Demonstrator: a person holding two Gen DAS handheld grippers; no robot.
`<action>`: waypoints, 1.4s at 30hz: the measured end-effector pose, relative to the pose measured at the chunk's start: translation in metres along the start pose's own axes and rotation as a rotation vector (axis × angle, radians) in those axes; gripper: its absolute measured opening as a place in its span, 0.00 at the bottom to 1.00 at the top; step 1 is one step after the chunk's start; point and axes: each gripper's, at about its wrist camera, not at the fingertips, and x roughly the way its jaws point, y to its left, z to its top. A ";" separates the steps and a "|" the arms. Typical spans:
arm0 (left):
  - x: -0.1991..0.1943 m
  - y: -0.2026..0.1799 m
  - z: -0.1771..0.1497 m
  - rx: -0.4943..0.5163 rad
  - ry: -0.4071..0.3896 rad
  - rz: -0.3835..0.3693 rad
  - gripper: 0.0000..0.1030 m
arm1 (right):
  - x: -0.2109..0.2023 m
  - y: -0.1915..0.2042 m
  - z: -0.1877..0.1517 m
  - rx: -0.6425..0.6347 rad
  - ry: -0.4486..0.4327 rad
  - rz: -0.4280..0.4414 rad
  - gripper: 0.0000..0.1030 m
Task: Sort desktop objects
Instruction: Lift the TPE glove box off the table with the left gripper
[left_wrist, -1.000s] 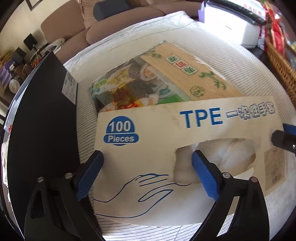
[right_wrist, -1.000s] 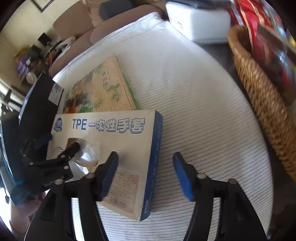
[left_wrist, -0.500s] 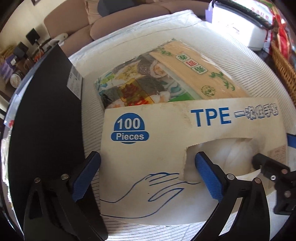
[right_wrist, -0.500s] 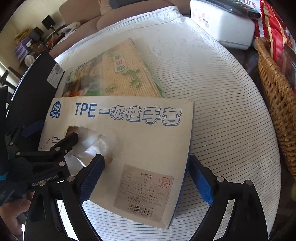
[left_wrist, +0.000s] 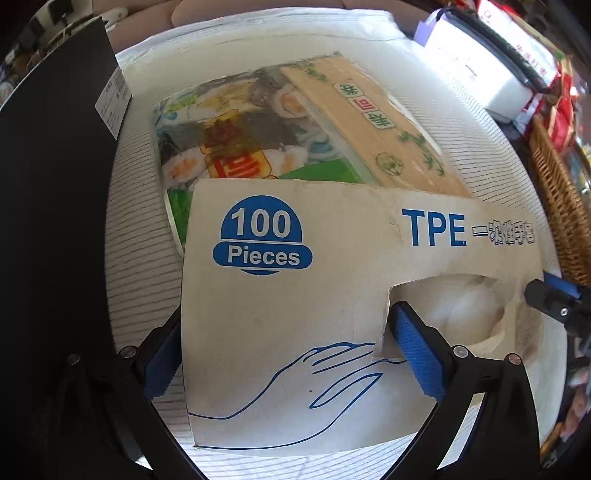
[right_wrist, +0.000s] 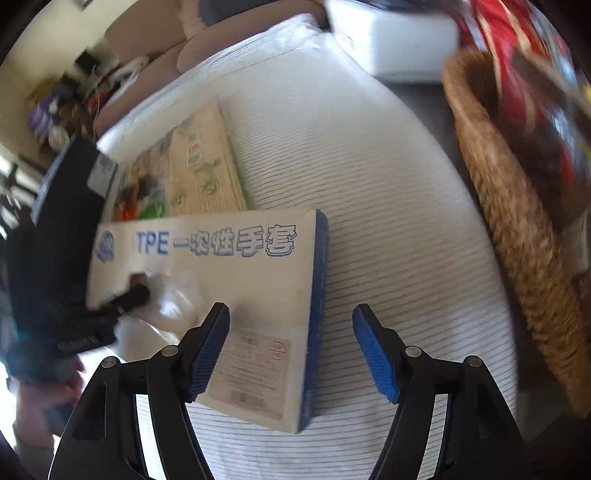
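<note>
A white glove box (left_wrist: 295, 314) printed "TPE" and "100 Pieces" lies on the striped cloth (right_wrist: 388, 221), its far edge over a sushi mat packet (left_wrist: 295, 129). My left gripper (left_wrist: 288, 350) is shut on the box's left part. One pad (left_wrist: 162, 354) sits against the left end and the other pad (left_wrist: 413, 343) is inside the torn opening. My right gripper (right_wrist: 291, 354) hovers over the box's right end (right_wrist: 317, 314), jaws closing. One finger (right_wrist: 207, 350) is above the label and the other (right_wrist: 376, 354) is over the cloth, neither pressing.
A wicker basket (right_wrist: 517, 229) with red packets borders the cloth on the right. A white case (right_wrist: 391, 44) stands at the back. A tall black box (left_wrist: 55, 203) stands along the left. A sofa lies beyond the table.
My right gripper widened over the box's end, then shifted right and narrowed, so one finger is off the box again. The left gripper tilted, still on the box, which looms closer.
</note>
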 end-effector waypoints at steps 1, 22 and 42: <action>-0.001 -0.003 -0.001 -0.002 0.004 0.001 0.98 | 0.003 -0.002 0.000 0.013 0.015 0.013 0.81; -0.050 -0.028 -0.019 -0.033 -0.051 0.012 0.89 | -0.023 0.025 -0.002 -0.130 -0.093 -0.169 0.76; -0.123 0.014 -0.013 -0.038 -0.198 -0.005 0.89 | -0.089 0.074 -0.010 -0.197 -0.253 0.011 0.78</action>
